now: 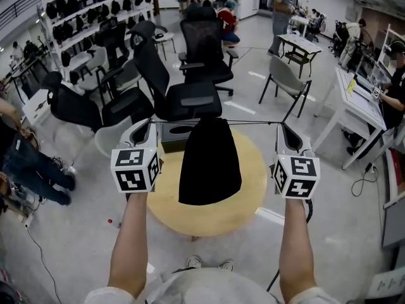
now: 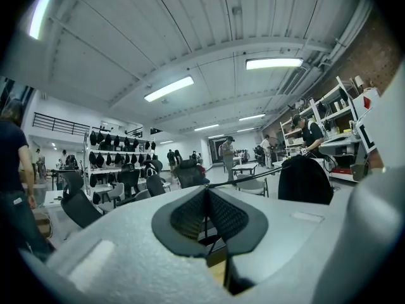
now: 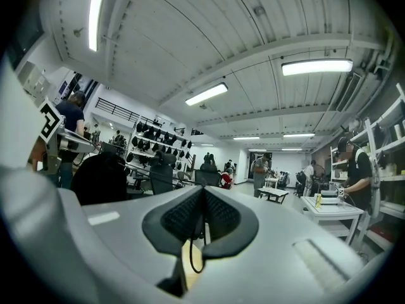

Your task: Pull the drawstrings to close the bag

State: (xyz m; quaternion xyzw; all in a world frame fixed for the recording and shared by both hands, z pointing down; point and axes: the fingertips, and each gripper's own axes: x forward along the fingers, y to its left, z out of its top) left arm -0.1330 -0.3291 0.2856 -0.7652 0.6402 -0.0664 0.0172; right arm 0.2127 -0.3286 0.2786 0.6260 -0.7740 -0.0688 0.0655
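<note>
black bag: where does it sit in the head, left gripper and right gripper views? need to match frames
Head view: black bag at centre, hanging from the taut drawstring over the round table.
Left gripper view: right of centre, at mid-height.
Right gripper view: left of centre, at mid-height.
Shared landmark: the shelf rack of dark items, behind the bag.

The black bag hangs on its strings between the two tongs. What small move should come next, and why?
Probably lower the bag onto the round table. Its mouth already looks gathered narrow, the drawstrings run taut and level, and the left tongs and right tongs are each shut on one, so more pulling seems to gain little.
</note>
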